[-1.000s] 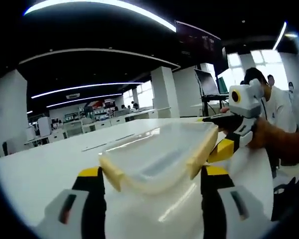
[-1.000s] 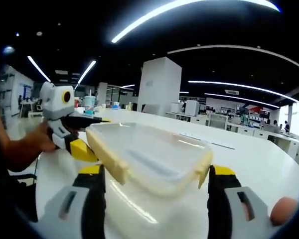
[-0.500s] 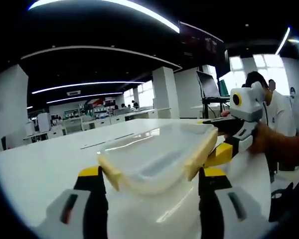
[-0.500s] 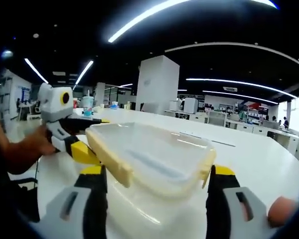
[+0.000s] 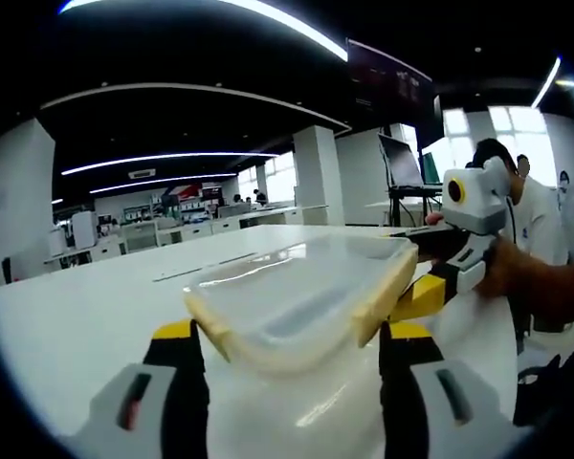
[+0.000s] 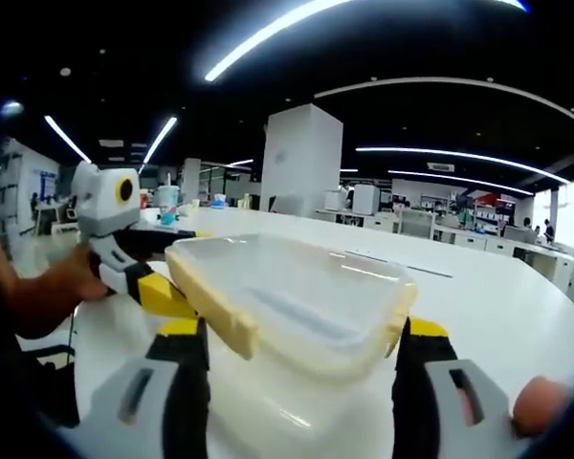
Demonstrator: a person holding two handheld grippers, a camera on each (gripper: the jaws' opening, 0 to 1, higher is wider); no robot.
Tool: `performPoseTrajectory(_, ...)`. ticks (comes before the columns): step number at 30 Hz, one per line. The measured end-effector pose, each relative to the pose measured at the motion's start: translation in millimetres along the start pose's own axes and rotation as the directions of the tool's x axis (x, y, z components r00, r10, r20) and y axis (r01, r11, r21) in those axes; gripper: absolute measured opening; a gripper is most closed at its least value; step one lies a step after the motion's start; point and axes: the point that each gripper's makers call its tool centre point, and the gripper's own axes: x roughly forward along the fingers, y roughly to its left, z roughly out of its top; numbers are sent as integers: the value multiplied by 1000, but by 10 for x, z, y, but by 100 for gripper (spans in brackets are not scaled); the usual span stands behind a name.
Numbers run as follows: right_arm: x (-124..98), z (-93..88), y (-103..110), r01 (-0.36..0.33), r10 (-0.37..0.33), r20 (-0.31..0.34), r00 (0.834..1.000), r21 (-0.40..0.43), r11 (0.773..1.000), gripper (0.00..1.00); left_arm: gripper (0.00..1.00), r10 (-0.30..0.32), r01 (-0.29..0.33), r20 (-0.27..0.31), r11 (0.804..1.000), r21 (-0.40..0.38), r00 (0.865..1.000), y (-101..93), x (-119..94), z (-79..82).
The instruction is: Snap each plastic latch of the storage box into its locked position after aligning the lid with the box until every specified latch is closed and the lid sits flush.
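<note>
A clear storage box with its lid on and cream latches rests on the white table. My left gripper is open, its black and yellow jaws standing wide on either side of the box's near end. In from the right comes the right gripper, held by a hand, with a yellow fingertip against the box's right latch. In the right gripper view the box lies between the wide jaws of my open right gripper. There the left gripper has a yellow tip at the long cream latch.
A person in a white shirt stands behind the right gripper, near a monitor on a stand. Desks and pillars fill the far room. A cup stands far back on the table. A fingertip shows at the lower right.
Both views have shifted slightly and the box looks a little nearer in the right gripper view. The jaws keep the same wide spread.
</note>
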Motion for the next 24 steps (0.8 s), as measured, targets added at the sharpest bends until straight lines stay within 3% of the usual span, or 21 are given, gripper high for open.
performPoseTrajectory(3, 2, 1, -28, 14, -14, 0, 1000, 1, 1000, 79, 70, 0, 0, 1, 1000, 0, 1000, 5, -2, 4)
performPoseTrajectory(6, -52, 18, 17, 22, -21, 25, 999, -17, 1000, 81, 72, -52, 48, -39, 993, -104, 998, 149, 66, -48)
performPoseTrajectory(7, -52, 2, 1, 17, -17, 18, 1000, -3, 1000, 81, 72, -41, 39, -22, 996, -79, 999, 205, 90, -16)
performPoseTrajectory(10, -59, -1, -10, -3, 3, 21, 1000, 4, 1000, 81, 74, -46, 44, -23, 997, -61, 999, 186, 69, -7)
performPoseTrajectory(13, -64, 9, 10, -17, 17, 28, 999, 16, 1000, 82, 85, -96, 96, 0, 991, -93, 995, 111, 59, 46)
performPoseTrajectory(15, -66, 3, 35, -34, 33, 27, 999, 28, 999, 86, 89, -107, 107, -5, 991, -79, 994, 164, 91, 54)
performPoseTrajectory(20, -41, 11, 112, -65, 64, 29, 998, 28, 998, 97, 97, -141, 143, 20, 983, -117, 990, 37, 64, 113)
performPoseTrajectory(24, -77, 108, 111, -103, 96, 88, 991, 73, 992, 100, 100, -162, 165, 37, 978, -128, 986, -43, 42, 134)
